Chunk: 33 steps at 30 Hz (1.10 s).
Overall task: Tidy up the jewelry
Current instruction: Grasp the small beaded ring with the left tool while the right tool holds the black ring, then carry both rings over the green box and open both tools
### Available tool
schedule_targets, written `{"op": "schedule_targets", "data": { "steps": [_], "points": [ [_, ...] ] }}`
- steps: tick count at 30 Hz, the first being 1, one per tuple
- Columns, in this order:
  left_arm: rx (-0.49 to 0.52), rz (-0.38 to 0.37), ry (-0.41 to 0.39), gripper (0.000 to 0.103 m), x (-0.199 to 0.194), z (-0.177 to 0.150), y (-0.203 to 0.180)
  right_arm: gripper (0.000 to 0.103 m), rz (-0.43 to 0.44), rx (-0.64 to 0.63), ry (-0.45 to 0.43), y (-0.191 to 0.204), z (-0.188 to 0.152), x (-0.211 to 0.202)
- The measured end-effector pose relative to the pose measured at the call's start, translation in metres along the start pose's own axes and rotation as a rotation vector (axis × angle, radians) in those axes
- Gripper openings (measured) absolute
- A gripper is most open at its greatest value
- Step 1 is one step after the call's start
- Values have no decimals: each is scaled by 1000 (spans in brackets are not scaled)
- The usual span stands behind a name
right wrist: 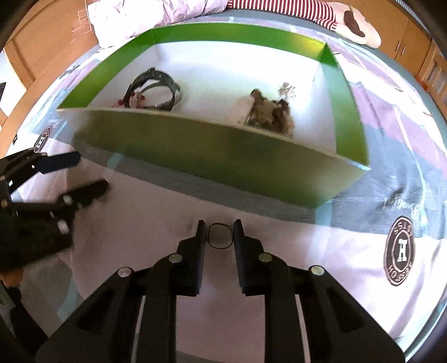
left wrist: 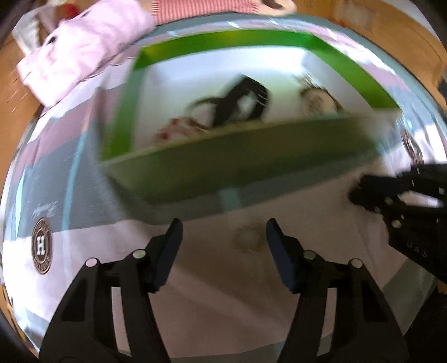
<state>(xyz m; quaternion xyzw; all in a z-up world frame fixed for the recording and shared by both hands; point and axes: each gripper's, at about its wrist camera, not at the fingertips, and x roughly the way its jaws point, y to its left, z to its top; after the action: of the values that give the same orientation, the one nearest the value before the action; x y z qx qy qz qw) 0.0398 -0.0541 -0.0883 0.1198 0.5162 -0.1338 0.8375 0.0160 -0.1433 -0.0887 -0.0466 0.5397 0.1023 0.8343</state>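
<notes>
A green box [right wrist: 212, 156] with a white inside stands on the bedspread; it also shows, blurred, in the left wrist view [left wrist: 237, 164]. Inside lie a dark strap or bangle bundle [right wrist: 156, 86] at the left and a brownish jewelry heap [right wrist: 271, 114] at the right. A thin dark ring [right wrist: 220, 236] lies on the bedspread between the fingers of my right gripper [right wrist: 220, 237], whose jaws stand narrowly apart around it. My left gripper [left wrist: 223, 237] is open and empty, in front of the box. A blurred small roundish thing [left wrist: 250, 238] lies between its fingers.
The bedspread [right wrist: 363, 212] has round H logos [right wrist: 399, 251]. A pink quilt [left wrist: 81, 53] lies behind the box at the left. A striped plush toy [right wrist: 329, 14] lies at the far edge. Wooden cupboards [right wrist: 413, 42] stand beyond. Each gripper shows in the other's view [right wrist: 56, 178].
</notes>
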Motion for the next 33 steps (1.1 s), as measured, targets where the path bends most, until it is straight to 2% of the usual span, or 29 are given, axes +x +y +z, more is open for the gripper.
{"op": "schedule_targets", "data": {
  "steps": [3, 5, 7, 9, 13, 17, 19, 20, 26, 27, 30, 33],
  "points": [
    [4, 2, -4, 63, 4, -2, -3, 20, 44, -44, -6, 17, 1, 0],
    [-8, -12, 0, 62, 4, -1, -1, 20, 40, -63, -8, 24, 0, 0],
    [-25, -24, -5, 45, 3, 0, 1, 20, 25, -82, -15, 30, -2, 0],
    [-13, -12, -14, 34, 1, -2, 1, 20, 30, -87, -18, 33, -5, 0],
    [13, -10, -19, 23, -4, -6, -4, 20, 35, -81, -19, 35, -6, 1],
    [23, -9, -16, 22, -6, -8, -7, 20, 42, -79, -20, 26, -10, -3],
    [14, -16, -8, 36, -6, -9, -6, 20, 44, -78, -20, 23, -13, -5],
    [11, -19, -6, 37, -6, -9, -5, 20, 45, -79, -20, 21, -13, -6],
    [16, -33, 3, 37, -8, -13, -5, 20, 52, -77, -20, 17, -14, -7],
    [16, -35, 4, 36, -8, -13, -5, 20, 53, -77, -20, 17, -14, -7],
    [13, -67, 10, 21, -9, -14, -5, 20, 55, -78, -21, 15, -15, -8],
    [13, -74, 6, 21, -11, -14, -5, 20, 55, -81, -23, 15, -15, -9]
  ]
}}
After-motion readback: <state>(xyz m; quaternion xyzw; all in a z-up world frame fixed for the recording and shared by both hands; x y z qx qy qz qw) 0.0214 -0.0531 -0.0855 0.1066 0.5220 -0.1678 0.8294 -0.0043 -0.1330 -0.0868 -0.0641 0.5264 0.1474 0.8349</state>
